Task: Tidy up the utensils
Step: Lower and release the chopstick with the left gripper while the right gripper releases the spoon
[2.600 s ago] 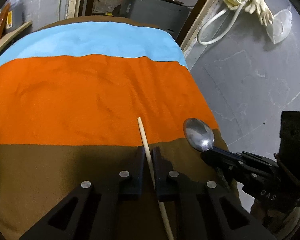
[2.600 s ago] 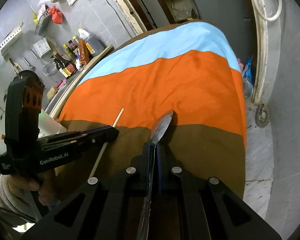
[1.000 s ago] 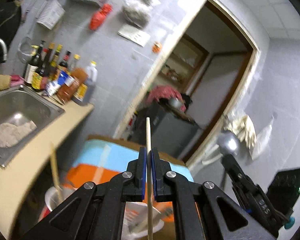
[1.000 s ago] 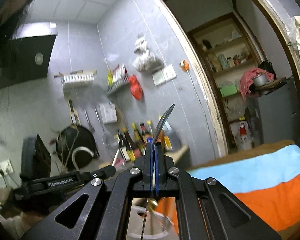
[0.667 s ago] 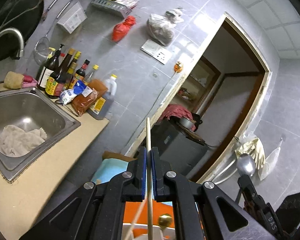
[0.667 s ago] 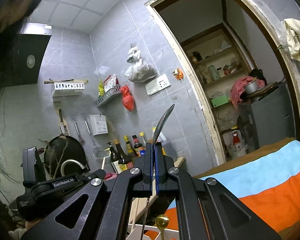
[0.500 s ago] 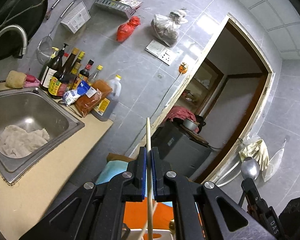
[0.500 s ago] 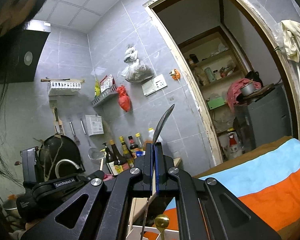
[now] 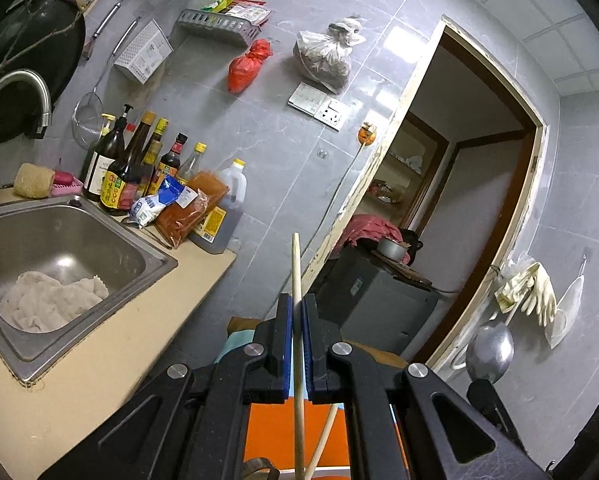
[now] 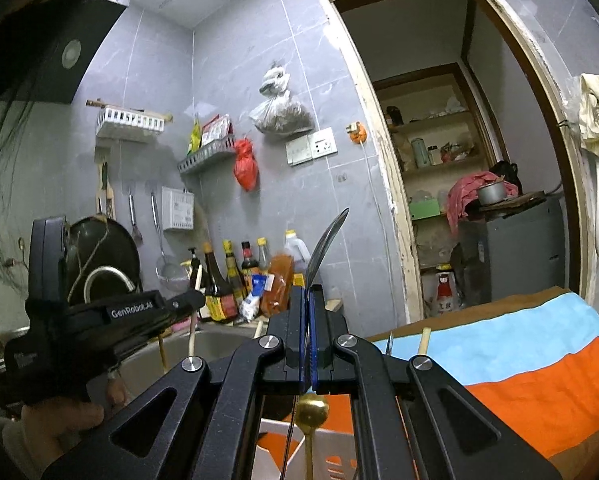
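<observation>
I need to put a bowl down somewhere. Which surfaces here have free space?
The striped cloth is bare on its blue and orange bands. The beige counter in front of the sink is also free. It is crowded around the bottles behind the sink.

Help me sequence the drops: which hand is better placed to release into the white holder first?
Right, probably: the right gripper holds the spoon upright, handle hanging directly over the white holder; below the left gripper and chopstick, barely any holder shows.
</observation>
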Action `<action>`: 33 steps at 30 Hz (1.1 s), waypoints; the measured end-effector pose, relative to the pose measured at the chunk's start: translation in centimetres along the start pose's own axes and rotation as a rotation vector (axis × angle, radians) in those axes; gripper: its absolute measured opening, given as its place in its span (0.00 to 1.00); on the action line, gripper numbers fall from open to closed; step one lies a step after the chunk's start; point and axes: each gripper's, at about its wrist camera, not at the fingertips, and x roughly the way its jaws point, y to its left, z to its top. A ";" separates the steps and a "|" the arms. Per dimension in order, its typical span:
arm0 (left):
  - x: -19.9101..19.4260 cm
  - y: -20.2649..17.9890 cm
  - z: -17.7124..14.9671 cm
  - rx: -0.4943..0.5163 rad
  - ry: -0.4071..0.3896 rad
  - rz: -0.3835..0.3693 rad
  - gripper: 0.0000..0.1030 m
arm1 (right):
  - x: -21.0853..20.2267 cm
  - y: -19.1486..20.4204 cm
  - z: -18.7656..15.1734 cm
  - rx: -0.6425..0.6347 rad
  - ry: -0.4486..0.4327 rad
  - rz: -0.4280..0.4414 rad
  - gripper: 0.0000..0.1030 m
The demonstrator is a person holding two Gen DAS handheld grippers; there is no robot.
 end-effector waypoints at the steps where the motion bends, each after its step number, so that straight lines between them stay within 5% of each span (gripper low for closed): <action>1: 0.0 -0.1 -0.1 0.002 0.002 0.001 0.05 | 0.0 0.0 0.0 -0.001 0.004 -0.001 0.02; 20: -1.3 -1.7 -1.3 0.133 0.052 -0.010 0.05 | 0.0 -0.8 -1.2 0.020 0.039 -0.018 0.02; 33: -2.2 -0.9 -1.2 0.133 0.136 -0.004 0.05 | 0.0 -0.5 -1.9 0.019 0.100 -0.014 0.05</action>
